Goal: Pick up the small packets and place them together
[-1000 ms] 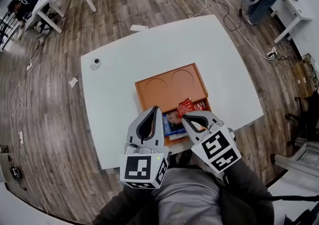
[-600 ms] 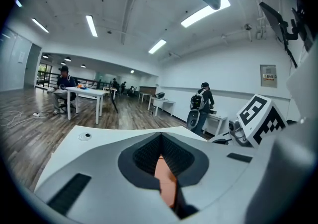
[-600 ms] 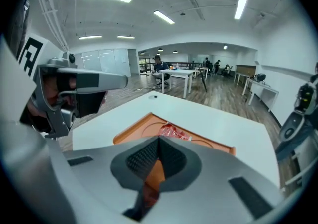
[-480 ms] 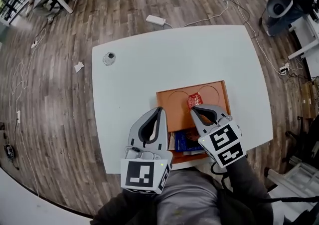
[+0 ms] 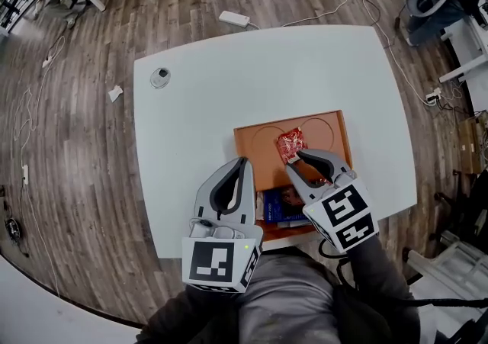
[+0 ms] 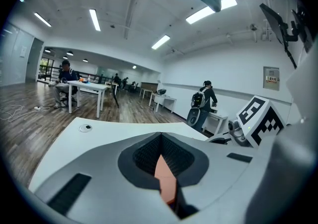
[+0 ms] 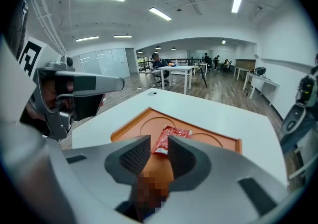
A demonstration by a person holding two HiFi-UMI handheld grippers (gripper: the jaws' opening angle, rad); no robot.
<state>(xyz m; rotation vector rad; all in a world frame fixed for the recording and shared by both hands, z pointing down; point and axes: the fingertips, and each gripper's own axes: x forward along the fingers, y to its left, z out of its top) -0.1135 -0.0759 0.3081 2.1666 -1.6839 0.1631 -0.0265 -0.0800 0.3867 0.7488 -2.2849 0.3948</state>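
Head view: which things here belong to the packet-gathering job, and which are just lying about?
Job: red packet on the orange tray; blue packet at the tray's near end; right tool, jaws just opened, the red packet's end loose between them; left tool, shut.
Lying about: small round object on the white table; power strip and paper scrap on the floor.

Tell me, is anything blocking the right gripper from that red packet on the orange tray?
Nothing visible does. The red packet lies flat on the orange tray, its near end right at the tips of the right gripper. Its fingers have just been opening, and only that end shows between them.
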